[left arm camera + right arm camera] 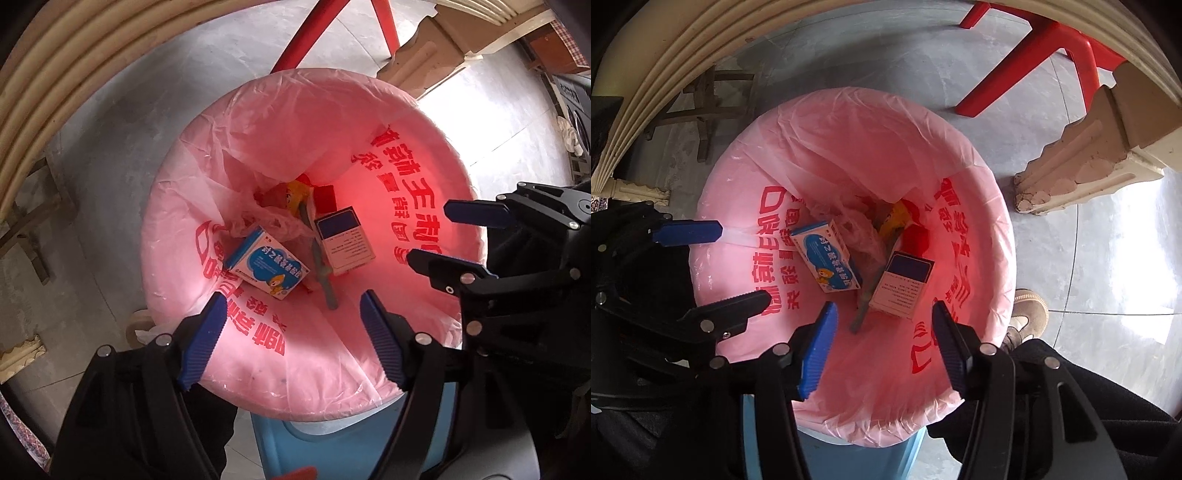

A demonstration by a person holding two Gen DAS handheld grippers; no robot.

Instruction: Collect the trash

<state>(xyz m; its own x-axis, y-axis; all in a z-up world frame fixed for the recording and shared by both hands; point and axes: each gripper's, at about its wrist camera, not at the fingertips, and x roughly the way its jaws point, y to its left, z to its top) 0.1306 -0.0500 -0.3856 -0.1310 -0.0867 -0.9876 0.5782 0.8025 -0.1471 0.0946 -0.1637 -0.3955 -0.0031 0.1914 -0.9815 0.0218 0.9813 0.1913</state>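
2 boxes [267, 266] [345, 242] flat in bin [258, 103]

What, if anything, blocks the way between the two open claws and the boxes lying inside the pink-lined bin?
Nothing visible does. The left claw and right claw hang open above the pink-lined bin, with the blue cartoon box and the white-and-navy box lying uncovered below.

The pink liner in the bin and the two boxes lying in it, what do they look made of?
Pink liner: thin plastic film, glossy, since it wrinkles and light glows through it. Blue-and-white box and dark-topped box: probably printed cardboard, given their sharp folded edges and flat printed faces.
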